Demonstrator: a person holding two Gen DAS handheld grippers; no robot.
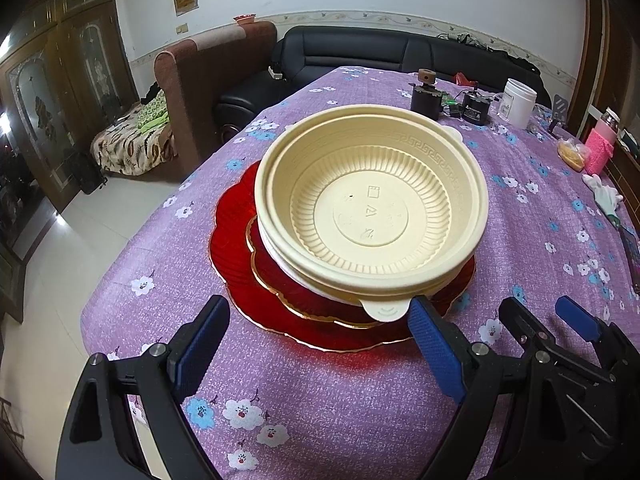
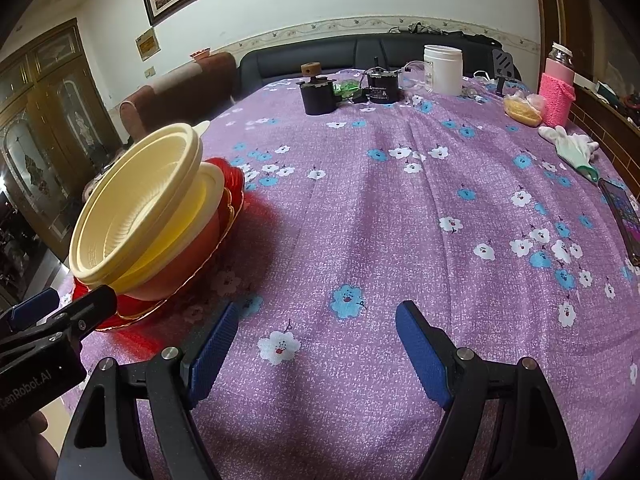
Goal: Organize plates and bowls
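Cream plastic bowls (image 1: pixel 372 208) sit nested in a stack on a smaller red gold-rimmed plate (image 1: pixel 280 280), which lies on a larger red scalloped plate (image 1: pixel 232 236). My left gripper (image 1: pixel 316 344) is open and empty, just in front of the stack, its right finger beside the top bowl's tab. My right gripper (image 2: pixel 316 344) is open and empty over bare cloth, to the right of the stack. The stack also shows in the right wrist view (image 2: pixel 136 208), tilted-looking, with the left gripper's finger (image 2: pixel 92 300) at its base.
A purple flowered cloth (image 2: pixel 400 200) covers the table. At the far end stand a black jar (image 2: pixel 318 94), a black motor (image 2: pixel 382 86) and a white tub (image 2: pixel 442 68). At the right are a pink-sleeved bottle (image 2: pixel 556 88), a bag of food (image 2: pixel 520 110), a glove (image 2: pixel 572 146) and a phone (image 2: pixel 624 216).
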